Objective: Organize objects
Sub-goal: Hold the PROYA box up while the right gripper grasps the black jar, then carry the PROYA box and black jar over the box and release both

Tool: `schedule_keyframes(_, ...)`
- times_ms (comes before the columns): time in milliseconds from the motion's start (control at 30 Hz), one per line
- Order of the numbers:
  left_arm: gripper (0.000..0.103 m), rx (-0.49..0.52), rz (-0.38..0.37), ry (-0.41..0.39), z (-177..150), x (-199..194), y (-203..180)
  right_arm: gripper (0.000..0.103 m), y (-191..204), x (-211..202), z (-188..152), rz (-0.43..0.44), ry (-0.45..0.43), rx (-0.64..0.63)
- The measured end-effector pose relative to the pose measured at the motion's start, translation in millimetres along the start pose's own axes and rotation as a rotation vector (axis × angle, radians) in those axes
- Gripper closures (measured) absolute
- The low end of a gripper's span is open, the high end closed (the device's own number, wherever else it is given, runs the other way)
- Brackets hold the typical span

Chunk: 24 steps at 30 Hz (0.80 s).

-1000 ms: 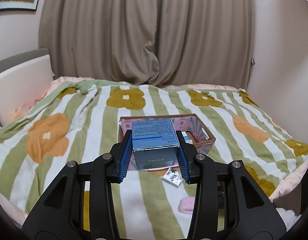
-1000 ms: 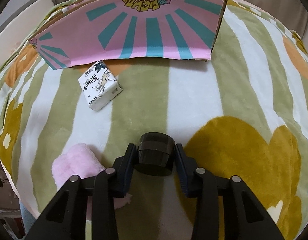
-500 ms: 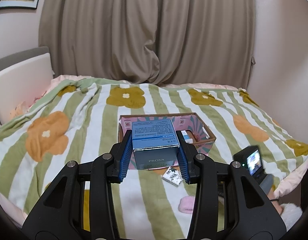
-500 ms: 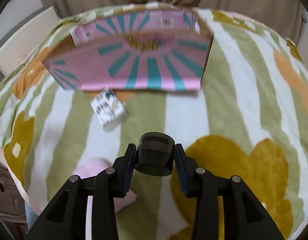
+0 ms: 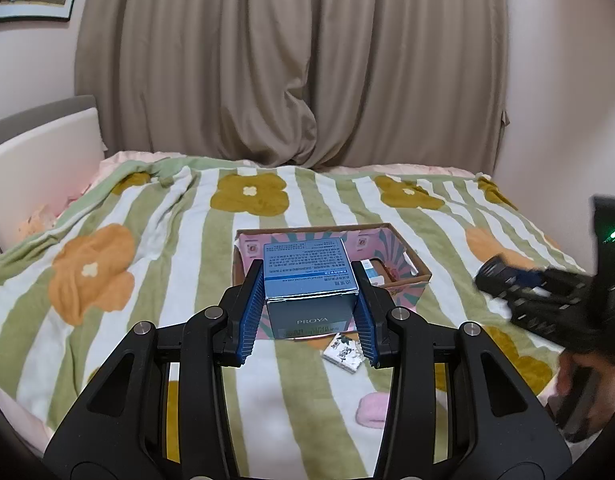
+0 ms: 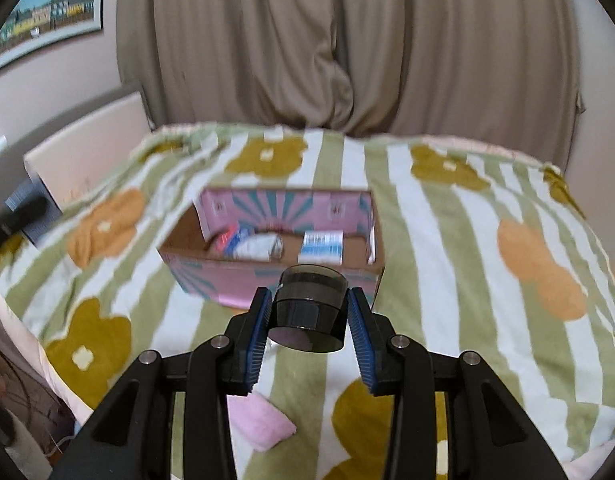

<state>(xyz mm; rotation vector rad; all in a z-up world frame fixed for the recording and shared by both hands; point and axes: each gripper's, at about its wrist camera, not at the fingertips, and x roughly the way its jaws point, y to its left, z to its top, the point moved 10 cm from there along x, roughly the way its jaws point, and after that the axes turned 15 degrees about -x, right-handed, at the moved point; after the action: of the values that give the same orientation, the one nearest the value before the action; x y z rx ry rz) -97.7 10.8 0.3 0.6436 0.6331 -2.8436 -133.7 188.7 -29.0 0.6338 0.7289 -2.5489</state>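
L tool (image 5: 309, 312) clamped on 1 blue PROYA box (image 5: 309, 280), R tool (image 6: 309, 316) clamped on 1 dark jar (image 6: 310, 306); both held near side of pink carton (image 6: 275, 280). 1 tissue pack (image 5: 344, 353), 1 pink cloth (image 6: 263, 424) nearer still.

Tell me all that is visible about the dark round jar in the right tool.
The dark round jar is a short cylinder of smoky, half-transparent material that looks like plastic or glass, with a wider lid above a narrower body. It tilts, so its flat underside faces the camera. The right tool is shut on it, a blue ribbed pad pressing on each side. It hangs above the striped blanket, in front of the pink box; nothing else touches it.
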Motion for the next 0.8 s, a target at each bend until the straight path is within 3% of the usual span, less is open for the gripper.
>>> schedule_keyframes(167, 0.065, -0.001, -0.001, 0.002, 0.4, 1.5, -0.4, 0.067, -1.6, -31.2, 21.9, 0.013, -0.107, -0.021)
schedule_keyframes(367, 0.065, -0.001, -0.001, 0.002, 0.2, 1.9, -1.0, 0.067, -3.4, -57.6, 32.7, -0.005, -0.167, -0.027)
schedule_keyframes(800, 0.065, 0.013, -0.008, -0.002, 7.4, 8.2, -4.3, 0.067, -3.4, -50.4, 33.8, 0.010, -0.164, -0.036)
